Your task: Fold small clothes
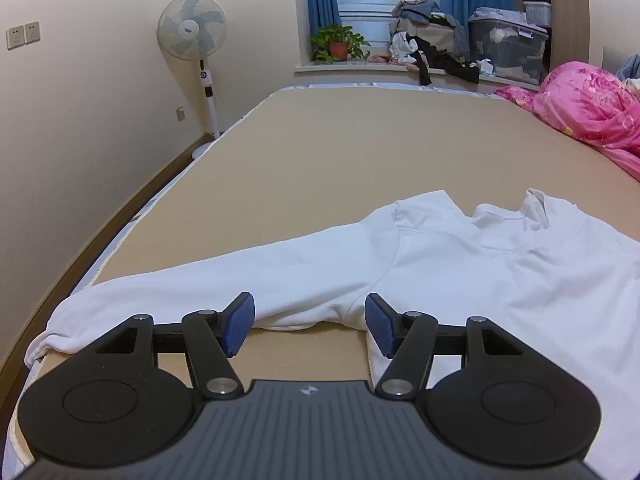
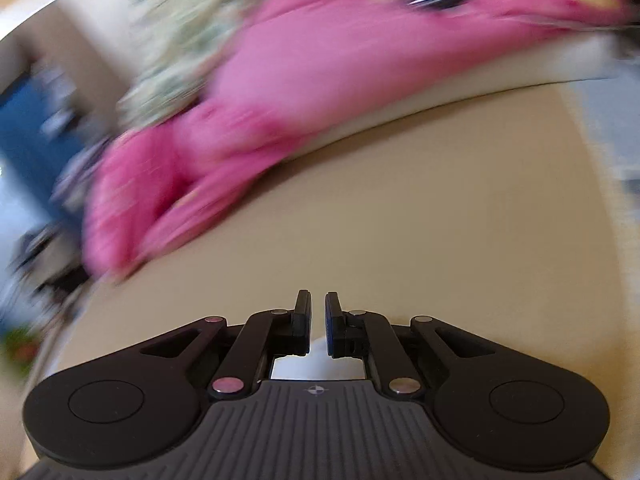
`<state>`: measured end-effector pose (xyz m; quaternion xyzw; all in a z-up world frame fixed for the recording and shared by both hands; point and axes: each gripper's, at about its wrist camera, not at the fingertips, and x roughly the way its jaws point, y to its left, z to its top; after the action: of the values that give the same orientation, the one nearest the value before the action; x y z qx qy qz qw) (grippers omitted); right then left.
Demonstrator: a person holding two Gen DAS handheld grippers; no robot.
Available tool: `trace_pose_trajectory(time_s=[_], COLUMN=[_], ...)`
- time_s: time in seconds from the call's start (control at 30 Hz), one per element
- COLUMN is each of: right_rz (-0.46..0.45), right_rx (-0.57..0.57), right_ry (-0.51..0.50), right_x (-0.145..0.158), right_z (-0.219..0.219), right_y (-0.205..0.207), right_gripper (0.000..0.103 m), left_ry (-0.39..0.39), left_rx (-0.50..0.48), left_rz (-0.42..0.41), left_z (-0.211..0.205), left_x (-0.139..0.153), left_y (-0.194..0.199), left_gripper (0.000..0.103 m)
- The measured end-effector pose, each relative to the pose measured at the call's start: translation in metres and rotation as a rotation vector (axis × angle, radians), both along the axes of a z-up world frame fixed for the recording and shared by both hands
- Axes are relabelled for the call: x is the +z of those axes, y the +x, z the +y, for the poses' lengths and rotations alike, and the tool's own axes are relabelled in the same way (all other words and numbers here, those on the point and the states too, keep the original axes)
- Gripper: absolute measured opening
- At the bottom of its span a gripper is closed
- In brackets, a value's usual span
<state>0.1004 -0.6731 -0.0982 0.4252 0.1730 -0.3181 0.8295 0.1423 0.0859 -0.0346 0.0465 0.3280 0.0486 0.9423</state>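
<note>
Left gripper (image 1: pixel 310 326): jaws spread wide, nothing pinched. The blue pads (image 1: pixel 240 322) stand clear of each other, tilted downward over the bed surface.
Left gripper position: low over the near edge of the bed, at the armpit of the white garment. The left pad sits over the lower hem of the sleeve; the right pad sits over the side seam of the body. Contact with the cloth cannot be told.
Right gripper (image 2: pixel 318 322): jaws parted by a narrow slit, nothing between the pads. No earlier view is on hand to compare.
Right gripper position: over bare tan mattress, with a patch of white cloth (image 2: pixel 304 364) visible below the finger roots, near the gripper body.
White garment (image 1: pixel 460 264): long-sleeved top, laid flat on the bed, collar away from the camera. Sleeve (image 1: pixel 200 288) extended toward the left edge of the bed, cuff at the mattress corner.
Bed (image 1: pixel 340 152): tan cover, mostly bare beyond the garment.
Pink quilt (image 1: pixel 592 116): bunched at the far right of the bed; blurred in the right wrist view.
Standing fan (image 1: pixel 194 40): on the floor, left of the bed, against the wall.
Potted plant (image 1: pixel 338 44): on the window sill beyond the bed.
</note>
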Motion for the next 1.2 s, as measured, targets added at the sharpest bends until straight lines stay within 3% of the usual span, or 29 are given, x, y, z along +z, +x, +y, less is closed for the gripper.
trace_pose_trajectory(time_s=[0.1, 0.13, 0.2, 0.27, 0.3, 0.37, 0.5, 0.53, 0.6, 0.7, 0.77, 0.8, 0.83, 0.93, 1.0, 1.07, 1.13, 1.2], right_rz=[0.199, 0.282, 0.413, 0.512, 0.492, 0.329, -0.210, -0.207, -0.083, 0.127, 0.232, 0.303, 0.364, 0.529, 0.644, 0.687, 0.714, 0.684], right_rx=[0.128, 0.148, 0.179, 0.179, 0.154, 0.103, -0.047, -0.080, -0.087, 0.032, 0.080, 0.087, 0.090, 0.120, 0.153, 0.148, 0.131, 0.111], right_ry=[-0.035, -0.069, -0.181, -0.293, -0.277, -0.203, -0.295, -0.293, -0.212, -0.096, -0.125, -0.156, -0.176, -0.257, -0.371, -0.446, -0.491, -0.482], right_x=[-0.008, -0.014, -0.023, -0.023, -0.022, -0.010, 0.039, 0.040, 0.025, 0.000, -0.005, -0.007, -0.010, -0.020, -0.029, -0.034, -0.037, -0.037], right_z=[0.030, 0.039, 0.056, 0.068, 0.066, 0.052, 0.036, 0.027, 0.015, 0.014, 0.022, 0.029, 0.033, 0.046, 0.070, 0.082, 0.085, 0.077], right_y=[0.044, 0.058, 0.078, 0.093, 0.093, 0.078, 0.018, 0.012, 0.010, 0.027, 0.042, 0.050, 0.057, 0.083, 0.092, 0.092, 0.093, 0.092], right_gripper=[0.054, 0.056, 0.053, 0.021, 0.000, 0.000, 0.000, 0.000, 0.000, 0.006, 0.027, 0.050, 0.057, 0.059, 0.059, 0.052, 0.017, 0.007], left_ry=[0.003, 0.006, 0.008, 0.011, 0.011, 0.009, 0.007, 0.009, 0.014, 0.018, 0.019, 0.022, 0.026, 0.036, 0.031, 0.028, 0.027, 0.029], left_rx=[0.004, 0.006, 0.010, 0.013, 0.014, 0.013, 0.006, 0.002, -0.007, -0.011, -0.014, -0.017, -0.021, -0.029, -0.022, -0.012, -0.010, -0.011], left_rz=[0.002, 0.000, -0.001, 0.000, 0.001, 0.004, 0.006, 0.007, 0.007, 0.008, 0.009, 0.007, 0.005, 0.003, 0.004, 0.008, 0.008, 0.007], left_z=[0.000, 0.000, -0.001, -0.001, -0.001, -0.001, -0.001, -0.001, -0.002, -0.002, -0.004, -0.005, -0.006, -0.007, -0.006, -0.005, -0.005, -0.004], left_x=[-0.001, 0.000, 0.001, 0.000, 0.000, 0.000, -0.002, -0.002, -0.003, -0.004, -0.004, -0.004, -0.004, -0.004, -0.004, -0.004, -0.004, -0.004], left_y=[0.000, -0.001, -0.003, -0.003, -0.003, -0.003, 0.000, 0.000, 0.002, 0.004, 0.004, 0.003, 0.002, 0.000, 0.000, 0.001, 0.001, 0.001], left_gripper=[0.067, 0.067, 0.067, 0.067, 0.067, 0.067, 0.067, 0.067, 0.067, 0.067, 0.067, 0.067, 0.067, 0.067, 0.067, 0.067, 0.067, 0.067])
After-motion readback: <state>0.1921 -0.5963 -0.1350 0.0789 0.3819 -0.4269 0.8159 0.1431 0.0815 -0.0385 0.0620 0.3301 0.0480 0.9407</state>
